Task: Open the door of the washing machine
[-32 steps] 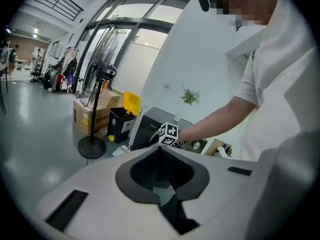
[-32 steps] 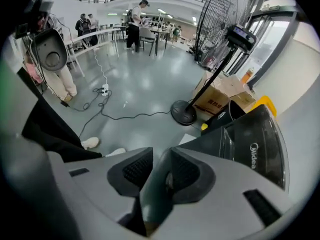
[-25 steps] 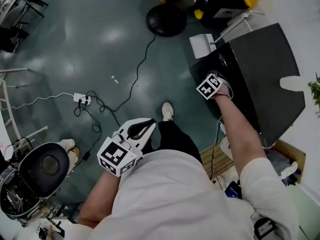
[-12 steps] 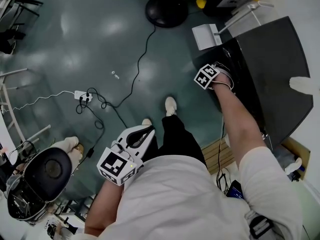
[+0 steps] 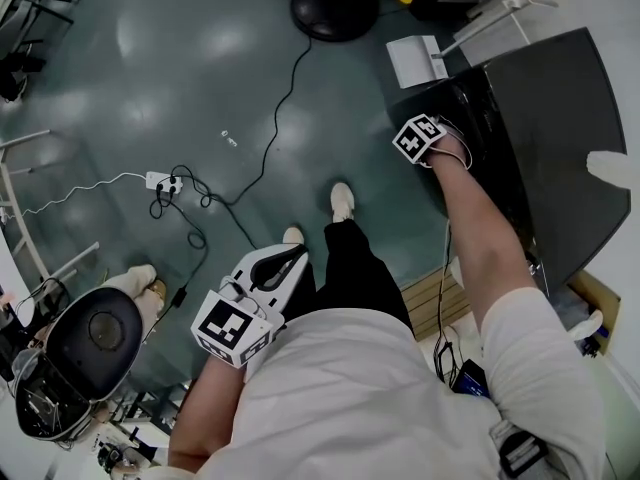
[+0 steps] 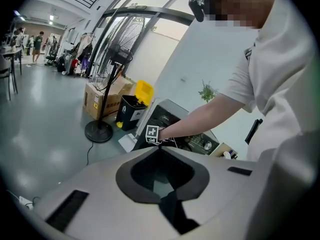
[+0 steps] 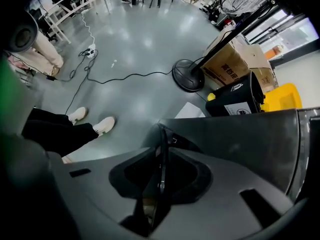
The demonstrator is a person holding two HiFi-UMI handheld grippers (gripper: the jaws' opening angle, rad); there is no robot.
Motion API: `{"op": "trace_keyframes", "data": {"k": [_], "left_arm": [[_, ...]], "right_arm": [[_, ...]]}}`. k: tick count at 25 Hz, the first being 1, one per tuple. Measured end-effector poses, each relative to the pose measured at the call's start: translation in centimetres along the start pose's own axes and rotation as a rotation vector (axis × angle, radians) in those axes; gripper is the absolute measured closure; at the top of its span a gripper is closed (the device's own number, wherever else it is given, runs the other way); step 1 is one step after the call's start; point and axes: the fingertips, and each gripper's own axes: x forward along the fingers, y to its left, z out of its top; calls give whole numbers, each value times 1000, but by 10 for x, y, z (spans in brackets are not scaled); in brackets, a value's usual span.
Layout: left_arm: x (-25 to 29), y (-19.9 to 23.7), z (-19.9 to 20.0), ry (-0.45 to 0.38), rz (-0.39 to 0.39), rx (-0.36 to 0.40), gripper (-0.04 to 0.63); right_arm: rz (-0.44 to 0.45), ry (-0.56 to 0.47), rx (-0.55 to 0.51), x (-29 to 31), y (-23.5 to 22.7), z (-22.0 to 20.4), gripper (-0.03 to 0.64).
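The dark washing machine [image 5: 560, 118] stands at the right of the head view. My right gripper [image 5: 425, 140] points steeply down at its front face. In the right gripper view the thin dark edge of the door [image 7: 162, 149] runs upright between the jaws of the right gripper [image 7: 159, 184]. The jaws are closing, with a gap still showing on each side of that edge. My left gripper [image 5: 290, 258] hangs close to my body over the floor, shut and holding nothing. The left gripper view shows the left gripper [image 6: 167, 196], with the machine [image 6: 175, 119] and my right arm beyond it.
A fan's round base [image 5: 335, 6] and a black cable [image 5: 270, 138] lie on the floor ahead, with a power strip [image 5: 160, 180] to the left. A black stool [image 5: 90, 333] stands at lower left. A wooden pallet [image 5: 440, 303] lies beside the machine. Cardboard boxes [image 7: 235, 64] and a black bin [image 7: 240, 96] stand behind it.
My right gripper has sunk along the machine's front, down to the door. The left gripper dropped slightly and stayed near my body.
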Motion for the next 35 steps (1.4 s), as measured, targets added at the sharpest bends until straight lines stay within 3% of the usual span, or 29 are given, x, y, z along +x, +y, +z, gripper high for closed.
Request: {"op": "trace_keyframes", "data": {"k": [16, 35], "left_arm": [[-19, 23, -3, -16, -9, -3, 574], [-67, 17, -33, 7, -59, 61, 574]], "right_arm": [[16, -14, -67, -15, 46, 14, 535], [10, -8, -208, -37, 140, 24, 538]]}}
